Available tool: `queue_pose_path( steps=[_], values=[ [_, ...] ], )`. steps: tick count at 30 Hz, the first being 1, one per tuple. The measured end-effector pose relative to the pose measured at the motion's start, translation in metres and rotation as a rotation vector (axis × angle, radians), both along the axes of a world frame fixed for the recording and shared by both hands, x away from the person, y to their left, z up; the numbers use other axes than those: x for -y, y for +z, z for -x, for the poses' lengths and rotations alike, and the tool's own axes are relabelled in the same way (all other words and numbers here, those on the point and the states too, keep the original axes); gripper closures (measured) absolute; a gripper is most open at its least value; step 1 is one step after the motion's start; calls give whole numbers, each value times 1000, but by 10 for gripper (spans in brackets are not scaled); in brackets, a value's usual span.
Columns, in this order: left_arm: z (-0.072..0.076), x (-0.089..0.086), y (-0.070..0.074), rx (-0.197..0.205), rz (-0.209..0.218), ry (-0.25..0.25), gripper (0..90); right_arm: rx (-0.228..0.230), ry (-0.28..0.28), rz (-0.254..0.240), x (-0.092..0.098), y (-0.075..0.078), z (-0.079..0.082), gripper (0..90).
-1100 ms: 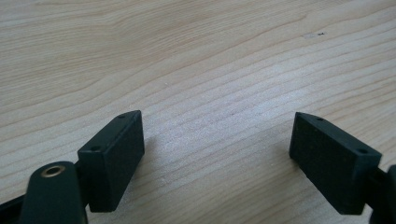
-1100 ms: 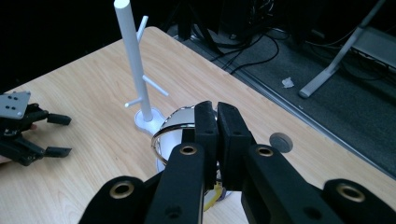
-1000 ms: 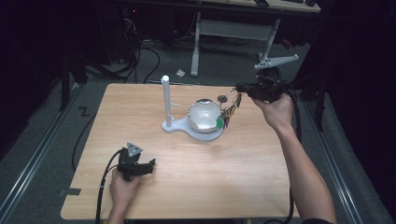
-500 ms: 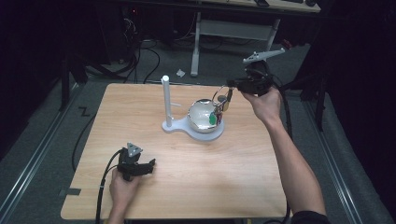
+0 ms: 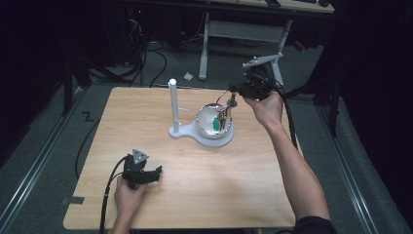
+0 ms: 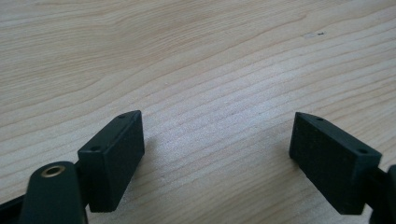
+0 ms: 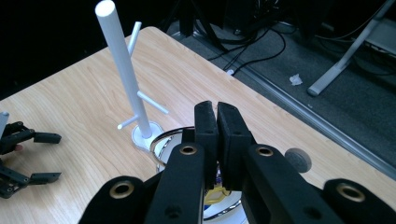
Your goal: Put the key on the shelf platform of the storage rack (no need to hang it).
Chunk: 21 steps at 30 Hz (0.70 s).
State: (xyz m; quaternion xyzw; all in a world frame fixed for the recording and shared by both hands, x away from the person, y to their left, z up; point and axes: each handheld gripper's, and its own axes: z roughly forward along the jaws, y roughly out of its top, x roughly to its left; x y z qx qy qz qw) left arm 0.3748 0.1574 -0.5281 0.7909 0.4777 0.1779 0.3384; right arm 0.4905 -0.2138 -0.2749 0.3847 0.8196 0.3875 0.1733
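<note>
Metal bowl (image 5: pixel 209 122) lies just below the right claw (image 5: pixel 233 101), which is clamped on a dangling keychain (image 5: pixel 223 117), apparently mid-lift; next, hook it on the white stand (image 5: pixel 173 105) beyond.

Black hand-held gripper (image 5: pixel 154 171), brass screw eyelets, trailing black cable

High view above the near edge, facing forward and down over the whole table (image 5: pixel 195 195), left gripper view close on bare tabletop, right gripper view looking down at white stand (image 7: pixel 122 60), shared with high view.
</note>
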Motion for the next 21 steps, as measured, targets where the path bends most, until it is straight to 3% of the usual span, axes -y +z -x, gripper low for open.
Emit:
queue_pose_path(
  steps=[21],
  values=[
    [0, 0, 0, 1, 1, 0, 185, -75, -7, 37, -14, -44, -18, 883]
  ],
)
